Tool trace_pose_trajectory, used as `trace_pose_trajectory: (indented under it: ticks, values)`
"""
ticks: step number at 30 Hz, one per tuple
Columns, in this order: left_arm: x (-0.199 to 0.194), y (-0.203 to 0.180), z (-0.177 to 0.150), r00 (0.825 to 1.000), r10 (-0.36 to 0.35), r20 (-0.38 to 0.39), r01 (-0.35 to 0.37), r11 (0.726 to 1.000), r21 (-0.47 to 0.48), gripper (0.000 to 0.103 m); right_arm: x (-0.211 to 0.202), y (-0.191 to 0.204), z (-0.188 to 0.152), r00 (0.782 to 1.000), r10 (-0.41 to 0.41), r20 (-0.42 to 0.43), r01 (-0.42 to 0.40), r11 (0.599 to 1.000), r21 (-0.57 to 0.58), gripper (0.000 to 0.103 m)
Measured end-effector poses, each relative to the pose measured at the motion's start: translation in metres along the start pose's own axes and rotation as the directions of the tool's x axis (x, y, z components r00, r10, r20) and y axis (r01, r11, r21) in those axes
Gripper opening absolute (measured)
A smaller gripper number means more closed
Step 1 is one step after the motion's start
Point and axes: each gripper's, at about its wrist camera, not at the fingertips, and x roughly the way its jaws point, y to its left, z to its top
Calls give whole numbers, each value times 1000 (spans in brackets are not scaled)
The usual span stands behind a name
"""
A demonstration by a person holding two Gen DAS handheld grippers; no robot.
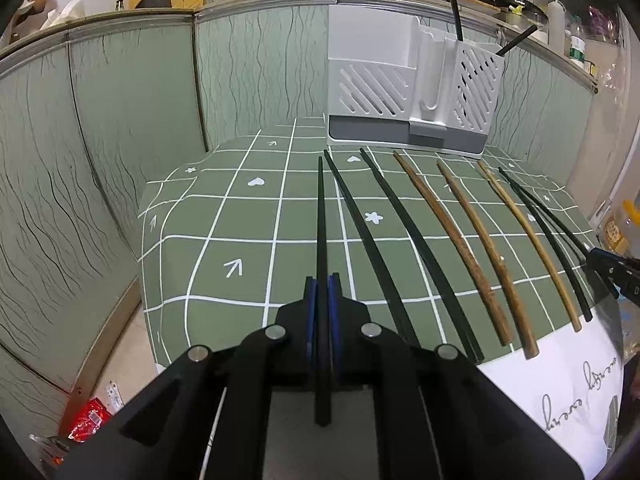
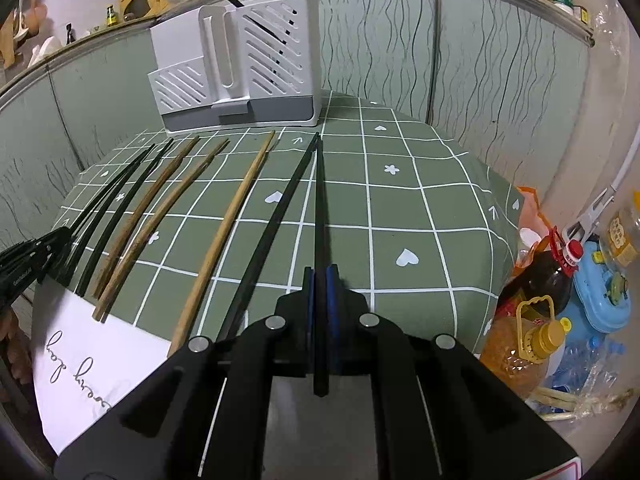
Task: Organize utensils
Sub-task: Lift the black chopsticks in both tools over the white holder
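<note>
The left tool (image 1: 322, 284) is clamped on a black chopstick (image 1: 321, 216), its blue pads pressing both sides of the stick, which runs forward toward the white utensil holder (image 1: 412, 92). The right tool (image 2: 320, 276) likewise grips another black chopstick (image 2: 320, 208) pointing toward the holder (image 2: 240, 68).

Between the two held sticks, more chopsticks lie in a row on the green checked surface (image 1: 248, 240), tips toward the holder: black chopsticks (image 1: 376, 256) nearer the left tool, then brown wooden chopsticks (image 1: 476, 248).

The holder's tall slotted compartment (image 1: 476, 88) has two black sticks (image 1: 456, 12) standing in it; whether its low compartment (image 1: 368, 92) holds anything cannot be seen.

Farthest from the holder, the surface's white edge bears cursive writing (image 1: 588, 396), too distorted to read surely. Beside the surface, right of the holder, stand oil bottles (image 2: 528, 344), labels unreadable.
</note>
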Motion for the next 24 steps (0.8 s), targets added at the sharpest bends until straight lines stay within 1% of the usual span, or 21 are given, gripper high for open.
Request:
trace_pose_trajectory:
  ticks: [6, 10, 12, 16, 24]
  values:
    - [-16, 4, 10, 999, -20, 26, 20, 1000, -5, 6, -18, -2, 7, 1000, 13, 21, -13, 1000, -5, 6]
    - [-28, 11, 22, 998, -34, 44, 35, 999, -32, 6, -35, -4, 19, 998, 31, 55, -31, 999, -10, 6]
    - [-33, 11, 28, 998, -36, 53, 38, 999, -29, 6, -42, -5, 25, 997, 39, 71, -38, 999, -11, 6]
    - [-43, 15, 42, 996, -65, 61, 67, 997, -35, 6, -54, -8, 38, 994, 50, 97, -49, 999, -14, 6]
    - [-67, 20, 68, 992, -71, 104, 72, 997, -7, 6, -78, -16, 64, 986, 56, 154, -56, 998, -6, 6]
